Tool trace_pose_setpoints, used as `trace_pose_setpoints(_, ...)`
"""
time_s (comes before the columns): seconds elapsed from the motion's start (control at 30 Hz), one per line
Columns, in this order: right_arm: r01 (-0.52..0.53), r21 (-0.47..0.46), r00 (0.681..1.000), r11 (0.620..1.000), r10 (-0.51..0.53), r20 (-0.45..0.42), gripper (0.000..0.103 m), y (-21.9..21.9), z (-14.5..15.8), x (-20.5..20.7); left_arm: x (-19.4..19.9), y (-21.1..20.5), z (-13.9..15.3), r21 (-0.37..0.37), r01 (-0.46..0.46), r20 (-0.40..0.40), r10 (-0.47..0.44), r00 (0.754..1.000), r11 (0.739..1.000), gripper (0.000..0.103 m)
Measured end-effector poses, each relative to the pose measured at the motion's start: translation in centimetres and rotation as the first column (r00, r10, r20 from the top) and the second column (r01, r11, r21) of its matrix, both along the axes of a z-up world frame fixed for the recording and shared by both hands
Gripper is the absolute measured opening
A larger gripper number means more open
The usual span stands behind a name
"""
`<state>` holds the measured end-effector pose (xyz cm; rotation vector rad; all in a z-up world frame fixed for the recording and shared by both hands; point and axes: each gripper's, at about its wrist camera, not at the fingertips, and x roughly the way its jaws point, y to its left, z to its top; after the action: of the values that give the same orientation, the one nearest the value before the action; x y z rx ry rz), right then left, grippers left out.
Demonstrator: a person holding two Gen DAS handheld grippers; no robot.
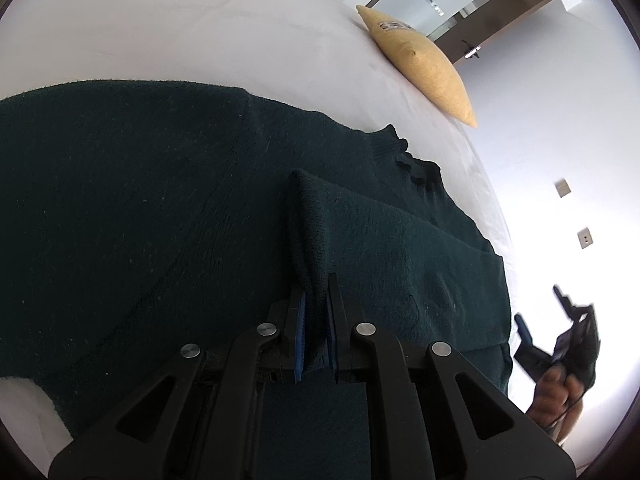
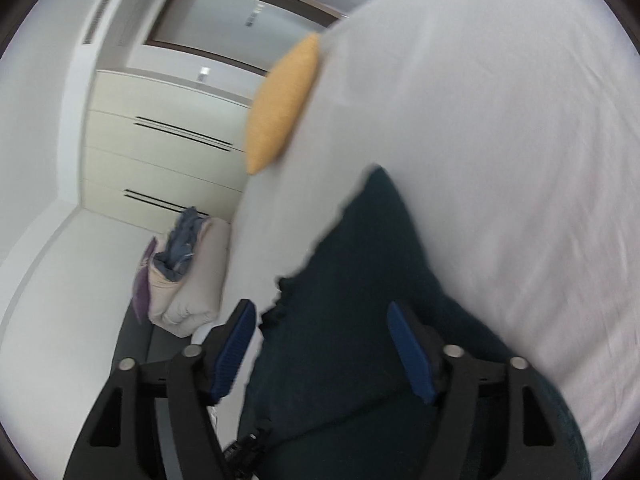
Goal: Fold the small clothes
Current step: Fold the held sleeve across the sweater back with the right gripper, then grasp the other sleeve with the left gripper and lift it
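A dark green knit sweater (image 1: 140, 208) lies spread on a white bed (image 1: 200, 28), its ribbed collar (image 1: 404, 156) toward the right edge. My left gripper (image 1: 316, 300) is shut on a raised fold of the sweater (image 1: 310, 216), pinched between its blue pads. My right gripper (image 2: 324, 344) is open above the sweater (image 2: 352, 312) near the bed's edge, blue pads (image 2: 412, 352) wide apart, nothing between them. The right gripper also shows blurred at the far right of the left wrist view (image 1: 560, 336).
A yellow cushion (image 1: 420, 64) lies on the bed beyond the collar; it also shows in the right wrist view (image 2: 280, 108). Beside the bed, a pile of bedding and clothes (image 2: 184, 272) sits on a dark seat. Cream drawers (image 2: 160, 152) stand against the wall.
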<state>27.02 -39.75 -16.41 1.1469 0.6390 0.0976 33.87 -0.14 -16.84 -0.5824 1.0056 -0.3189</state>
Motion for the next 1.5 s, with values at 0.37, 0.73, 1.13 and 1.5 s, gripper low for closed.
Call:
trace_pose_setpoints(0.37, -0.097, -0.039, 0.994, 0.995, 0.095, -0.046, 0.076, -1.0, -2.8, 5.9, -1.4, 0.1, -0.6, 0.03, 0.009, 0.06, -0.011, 0.998, 1.0, 0.01)
trace_pose_setpoints(0.73, -0.119, -0.033, 0.992, 0.992, 0.12, 0.032, 0.085, 2.9, 1.7, -7.9, -12.0, 13.7, 4.6, -0.188, -0.324, 0.102, 0.346, 0.933, 0.927, 0.095)
trace_pose_setpoints(1.13, -0.282, -0.011, 0.958, 0.959, 0.283, 0.045, 0.085, 14.0, 4.3, -10.9, -26.1, 36.2, -1.7, -0.52, -0.725, -0.143, 0.791, 0.595, 0.451, 0.087)
trace_pose_setpoints(1.5, -0.316, -0.054, 0.947, 0.947, 0.319, 0.048, 0.085, 17.4, 6.5, -12.4, -24.3, 40.6, -5.4, -0.556, -0.755, -0.257, 0.792, 0.555, 0.349, 0.028)
